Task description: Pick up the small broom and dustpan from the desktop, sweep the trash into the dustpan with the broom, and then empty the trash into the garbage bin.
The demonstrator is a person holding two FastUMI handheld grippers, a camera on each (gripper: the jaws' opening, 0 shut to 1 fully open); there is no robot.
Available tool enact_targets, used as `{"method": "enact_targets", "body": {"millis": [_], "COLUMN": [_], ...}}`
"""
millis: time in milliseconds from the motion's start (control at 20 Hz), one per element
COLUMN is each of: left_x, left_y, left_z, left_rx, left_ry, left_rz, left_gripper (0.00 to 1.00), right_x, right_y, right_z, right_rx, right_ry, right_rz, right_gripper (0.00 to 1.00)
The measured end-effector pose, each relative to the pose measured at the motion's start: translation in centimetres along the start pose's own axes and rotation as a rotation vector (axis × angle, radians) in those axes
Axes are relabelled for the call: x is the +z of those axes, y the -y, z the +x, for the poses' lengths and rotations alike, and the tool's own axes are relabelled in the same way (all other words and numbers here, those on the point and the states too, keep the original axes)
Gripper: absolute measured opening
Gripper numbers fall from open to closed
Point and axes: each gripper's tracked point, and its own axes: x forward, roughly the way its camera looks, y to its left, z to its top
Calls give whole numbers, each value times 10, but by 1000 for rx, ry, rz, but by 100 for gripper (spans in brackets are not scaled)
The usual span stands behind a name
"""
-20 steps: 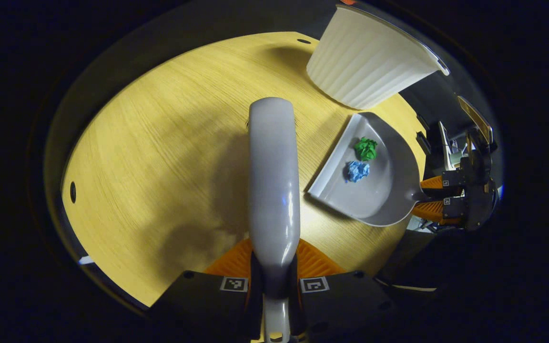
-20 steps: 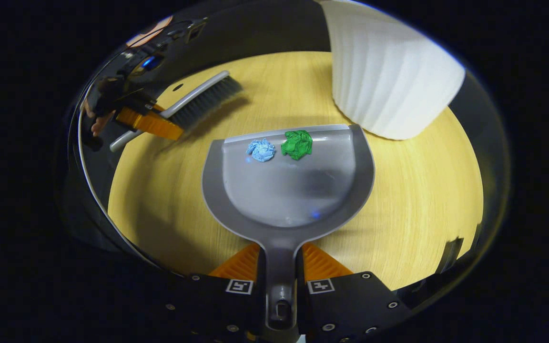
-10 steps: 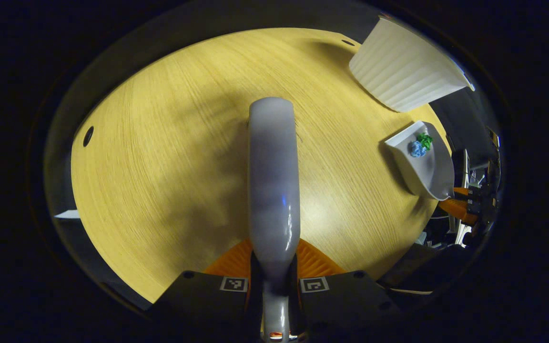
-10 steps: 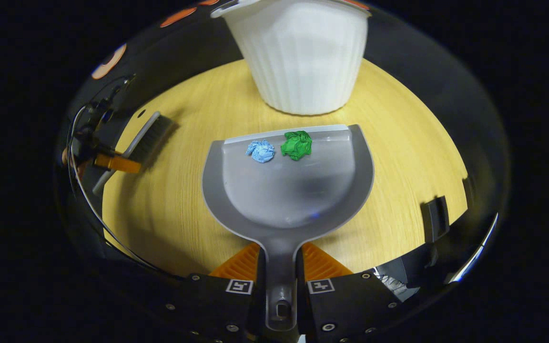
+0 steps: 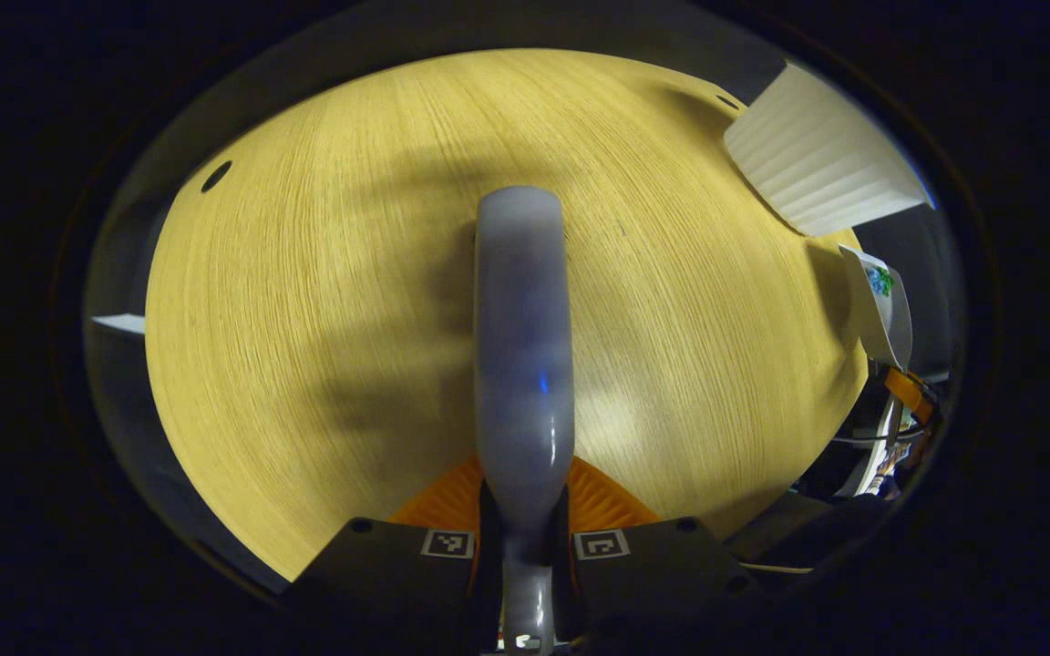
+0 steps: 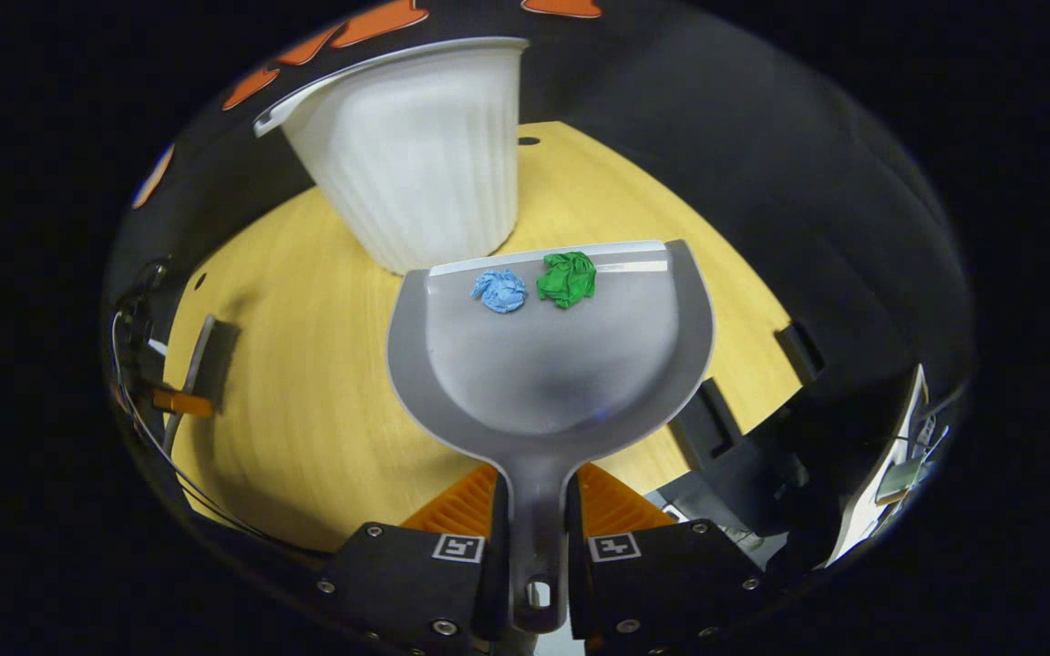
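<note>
While the right gripper (image 6: 534, 497) is clamping the dustpan (image 6: 548, 364) near the bin (image 6: 416, 164), the left gripper (image 5: 525, 497) is gripping the broom (image 5: 523, 346).

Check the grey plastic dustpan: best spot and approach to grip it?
Grip the grey plastic dustpan by its narrow flat handle, coming in from the rear along the handle's line, one finger on each side face. The pan flares wide with raised walls, and the blue paper ball and green paper ball sit near its front lip. The right gripper holds it exactly so.
</note>
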Motion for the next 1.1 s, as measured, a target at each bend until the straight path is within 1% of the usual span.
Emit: {"method": "enact_targets", "body": {"millis": [300,500,600,750,800,850,900,1000,1050,1100], "left_x": [-18,-22,-21,-17,-15,-13,-10,-4,0,5], "left_y": [-42,-86,-111,-151,-165,-179,-194,-227,-244,-262], "left_z": [-55,-104,-132,-178,-195,-211,-228,-262,-281,-300], "left_rx": [-14,5,9,17,18,22,32,46,47,49], "left_ry": [29,36,38,38,39,40,41,44,46,47], "left_rz": [-102,-135,-143,-155,-160,-163,-162,-166,-169,-169], "left_gripper": [26,25,26,26,26,26,26,26,26,26], "right_x": [54,104,129,160,169,179,189,206,216,225], "right_y": [48,79,93,102,104,102,101,101,99,98], "right_z": [-14,-33,-43,-60,-65,-70,-74,-84,-86,-90], "right_rx": [-85,-144,-179,-215,-221,-222,-226,-233,-241,-252], "right_ry": [100,203,253,312,333,353,378,430,454,480], "right_rz": [27,32,22,10,9,6,1,-18,-33,-49], "right_gripper": [27,27,27,27,19,27,27,27,19,27]}}
